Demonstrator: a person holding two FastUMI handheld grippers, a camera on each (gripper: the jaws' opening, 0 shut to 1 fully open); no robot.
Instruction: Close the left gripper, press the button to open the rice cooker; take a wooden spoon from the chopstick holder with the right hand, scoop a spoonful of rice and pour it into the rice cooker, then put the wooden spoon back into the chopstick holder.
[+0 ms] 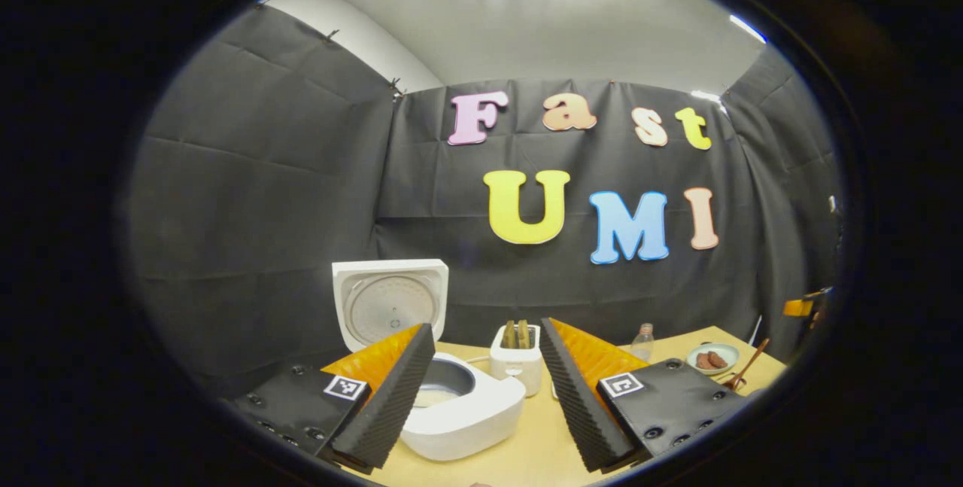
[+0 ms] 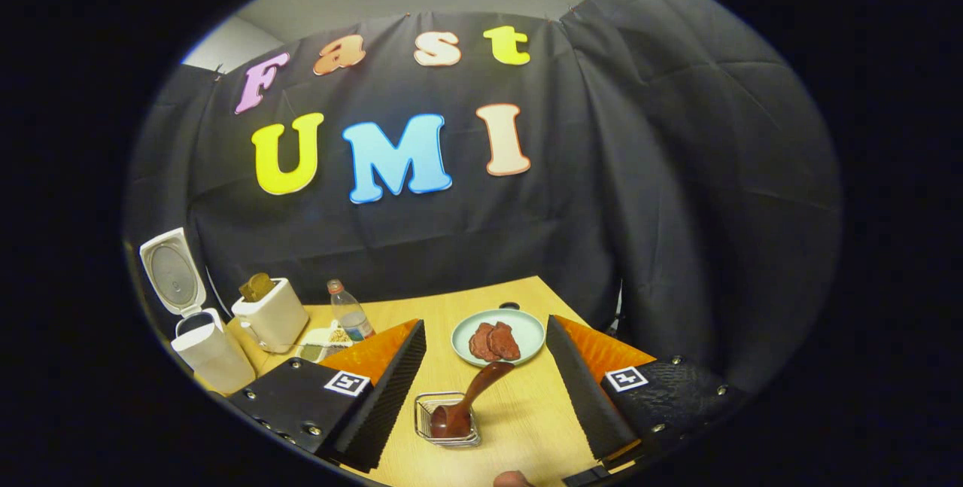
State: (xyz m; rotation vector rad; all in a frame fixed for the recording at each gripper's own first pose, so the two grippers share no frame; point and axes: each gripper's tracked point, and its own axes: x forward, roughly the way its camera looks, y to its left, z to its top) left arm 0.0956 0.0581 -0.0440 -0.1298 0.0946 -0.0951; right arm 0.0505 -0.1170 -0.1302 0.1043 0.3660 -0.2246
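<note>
Tabletop (image 2: pixel 519 412), pale wood, runs across the lower part of both views.

Rice cooker (image 1: pixel 463 415), white, lower centre-left of the left gripper view. Lid (image 1: pixel 390 306) stands upright behind the pot, inner plate facing me. So the button press looks done. In the right gripper view the cooker sits at the far left edge, lid up. Something pale lies at the pot bottom; I cannot tell if it is rice.

Toaster (image 1: pixel 516 359) just right of the cooker, well clear of it.

My left gripper (image 1: pixel 481 397), bottom of the left gripper view: fingers spread wide, nothing between them, the cooker seen in the gap.

My right gripper (image 2: pixel 485 389), bottom of the right gripper view: fingers spread, holding nothing.

Plate (image 2: pixel 527 325) with brown pieces, centre of the right gripper view, above the holder.

Chopstick holder (image 2: pixel 432 415), a small wire basket, lower centre between my right fingers but not touched.

Wooden spoon (image 2: pixel 474 395), dark brown, glossy; bowl down in the holder, handle leaning up and right toward the plate.

My guess: either spoon not yet taken, or already back. Cannot say which.
</note>
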